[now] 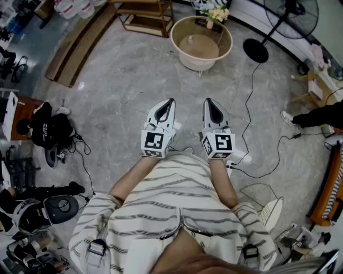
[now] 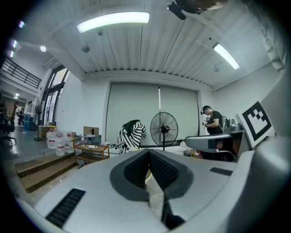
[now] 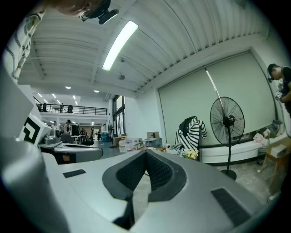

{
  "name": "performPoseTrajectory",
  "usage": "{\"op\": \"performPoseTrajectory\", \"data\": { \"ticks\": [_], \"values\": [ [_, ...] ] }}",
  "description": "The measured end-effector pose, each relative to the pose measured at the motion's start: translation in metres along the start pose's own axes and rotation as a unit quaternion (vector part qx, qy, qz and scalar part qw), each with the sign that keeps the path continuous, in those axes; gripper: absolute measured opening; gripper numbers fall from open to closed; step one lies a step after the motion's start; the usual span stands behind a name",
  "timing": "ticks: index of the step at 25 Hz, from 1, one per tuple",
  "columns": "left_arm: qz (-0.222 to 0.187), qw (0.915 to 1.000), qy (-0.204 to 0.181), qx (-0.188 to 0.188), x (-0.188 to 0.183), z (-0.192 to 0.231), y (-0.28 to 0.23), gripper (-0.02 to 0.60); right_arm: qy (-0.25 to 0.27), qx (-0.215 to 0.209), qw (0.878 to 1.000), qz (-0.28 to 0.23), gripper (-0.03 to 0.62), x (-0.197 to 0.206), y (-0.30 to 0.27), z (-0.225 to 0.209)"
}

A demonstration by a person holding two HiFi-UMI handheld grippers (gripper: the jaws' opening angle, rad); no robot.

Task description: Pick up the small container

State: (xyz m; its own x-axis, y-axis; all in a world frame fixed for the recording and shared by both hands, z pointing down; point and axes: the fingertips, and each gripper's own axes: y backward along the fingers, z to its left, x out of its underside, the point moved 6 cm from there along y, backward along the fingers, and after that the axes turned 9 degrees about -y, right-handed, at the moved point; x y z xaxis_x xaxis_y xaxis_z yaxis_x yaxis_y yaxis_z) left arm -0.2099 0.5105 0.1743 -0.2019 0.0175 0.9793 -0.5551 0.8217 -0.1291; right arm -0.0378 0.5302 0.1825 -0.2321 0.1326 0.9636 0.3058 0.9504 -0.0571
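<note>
I cannot pick out the small container with certainty in any view. In the head view my left gripper (image 1: 171, 101) and right gripper (image 1: 208, 101) are held side by side in front of the person's striped shirt, above the bare floor, both pointing forward. Each is shut with nothing between its jaws. In the left gripper view my left gripper (image 2: 149, 153) has its dark ribbed pads (image 2: 164, 172) meeting at the tip. My right gripper (image 3: 145, 153) looks the same in the right gripper view, pads (image 3: 157, 169) pressed together.
A round cream table (image 1: 183, 55) with a vase of flowers (image 1: 217, 15) stands ahead. A standing fan (image 1: 256, 50) is at the right, its cable (image 1: 250, 101) running across the grey floor. A wooden shelf (image 1: 144, 16) stands far ahead. Bags and gear (image 1: 51, 131) lie left. A person's leg (image 1: 311, 116) shows right.
</note>
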Motion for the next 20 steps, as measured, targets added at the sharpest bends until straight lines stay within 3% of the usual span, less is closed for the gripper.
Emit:
{"op": "performPoseTrajectory", "data": {
  "ticks": [5, 11, 20],
  "values": [
    [-0.011, 0.9999, -0.006, -0.009, 0.009, -0.03, 0.004, 0.002, -0.025, -0.005, 1.0, 0.006, 0.009, 0.007, 0.019, -0.014],
    [0.007, 0.9999, -0.008, -0.001, 0.027, -0.053, 0.013, 0.002, -0.032, -0.012, 0.999, 0.009, 0.009, 0.022, 0.031, -0.02],
    [0.025, 0.9996, 0.003, 0.007, 0.038, -0.049, -0.022, 0.002, -0.035, -0.02, 0.999, 0.02, 0.009, 0.022, 0.003, -0.037]
  ]
}}
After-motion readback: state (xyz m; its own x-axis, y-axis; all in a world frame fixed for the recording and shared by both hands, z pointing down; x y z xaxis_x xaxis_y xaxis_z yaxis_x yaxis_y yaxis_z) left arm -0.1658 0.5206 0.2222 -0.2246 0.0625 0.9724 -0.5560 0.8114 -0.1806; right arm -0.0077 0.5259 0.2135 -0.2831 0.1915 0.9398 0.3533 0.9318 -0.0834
